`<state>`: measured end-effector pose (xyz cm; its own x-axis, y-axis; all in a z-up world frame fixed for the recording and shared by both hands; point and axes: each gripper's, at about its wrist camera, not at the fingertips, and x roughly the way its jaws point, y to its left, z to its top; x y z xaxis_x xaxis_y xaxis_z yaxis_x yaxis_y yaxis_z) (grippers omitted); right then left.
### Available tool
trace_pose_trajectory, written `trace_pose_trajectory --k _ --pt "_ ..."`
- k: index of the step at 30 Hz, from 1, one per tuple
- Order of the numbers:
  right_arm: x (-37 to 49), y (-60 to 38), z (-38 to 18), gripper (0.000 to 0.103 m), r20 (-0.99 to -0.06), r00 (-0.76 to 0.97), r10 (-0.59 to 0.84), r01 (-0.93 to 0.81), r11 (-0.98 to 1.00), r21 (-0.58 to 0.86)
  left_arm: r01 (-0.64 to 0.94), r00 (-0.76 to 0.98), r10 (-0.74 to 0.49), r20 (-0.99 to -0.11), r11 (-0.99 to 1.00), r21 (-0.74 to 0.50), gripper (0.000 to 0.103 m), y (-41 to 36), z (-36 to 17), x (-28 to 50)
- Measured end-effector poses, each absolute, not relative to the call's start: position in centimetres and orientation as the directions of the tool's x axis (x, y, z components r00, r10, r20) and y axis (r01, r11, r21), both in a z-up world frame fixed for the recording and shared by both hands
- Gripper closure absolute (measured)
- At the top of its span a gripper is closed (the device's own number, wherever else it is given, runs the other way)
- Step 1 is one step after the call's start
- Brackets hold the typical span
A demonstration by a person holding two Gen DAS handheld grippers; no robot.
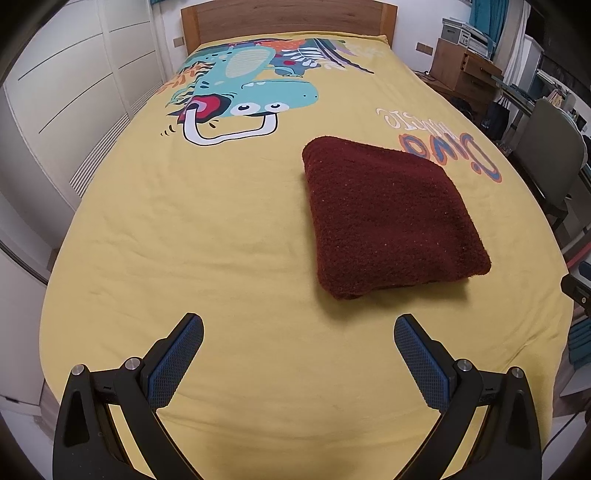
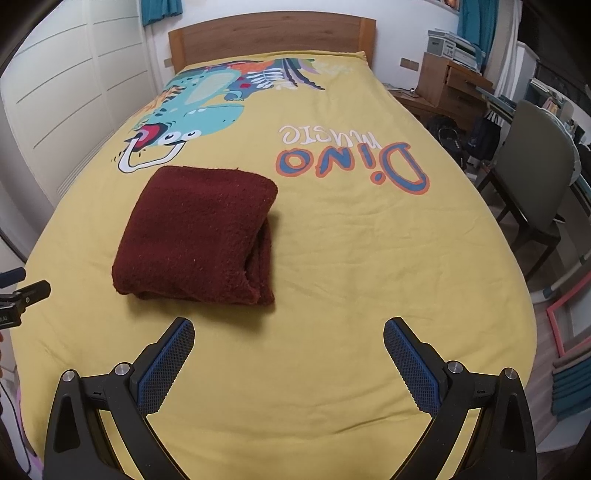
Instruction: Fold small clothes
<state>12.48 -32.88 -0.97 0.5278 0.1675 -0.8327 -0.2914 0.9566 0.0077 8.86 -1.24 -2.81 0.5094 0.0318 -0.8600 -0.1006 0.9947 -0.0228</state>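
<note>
My left tool (image 1: 298, 332) hangs above the yellow bedsheet (image 1: 192, 236), its blue-padded fingers spread wide and holding nothing. Just beyond it and to its right lies the maroon garment (image 1: 391, 218), folded into a thick, fuzzy, rounded rectangle; its long axis runs from the near edge of the bed toward the wooden headboard (image 1: 288, 16). My right tool (image 2: 289, 334) is also wide and empty, with the garment (image 2: 195, 232) ahead to its left, layered folds facing right.
</note>
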Motion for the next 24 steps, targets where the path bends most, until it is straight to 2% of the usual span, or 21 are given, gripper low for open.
trace_pose_trajectory --k 24 --pt "12.57 -32.72 -1.23 0.001 -0.845 0.51 0.161 -0.296 0.955 0.004 -0.101 0.538 0.047 -0.842 0.995 -0.009 0.001 -1.51 -2.01 8.3"
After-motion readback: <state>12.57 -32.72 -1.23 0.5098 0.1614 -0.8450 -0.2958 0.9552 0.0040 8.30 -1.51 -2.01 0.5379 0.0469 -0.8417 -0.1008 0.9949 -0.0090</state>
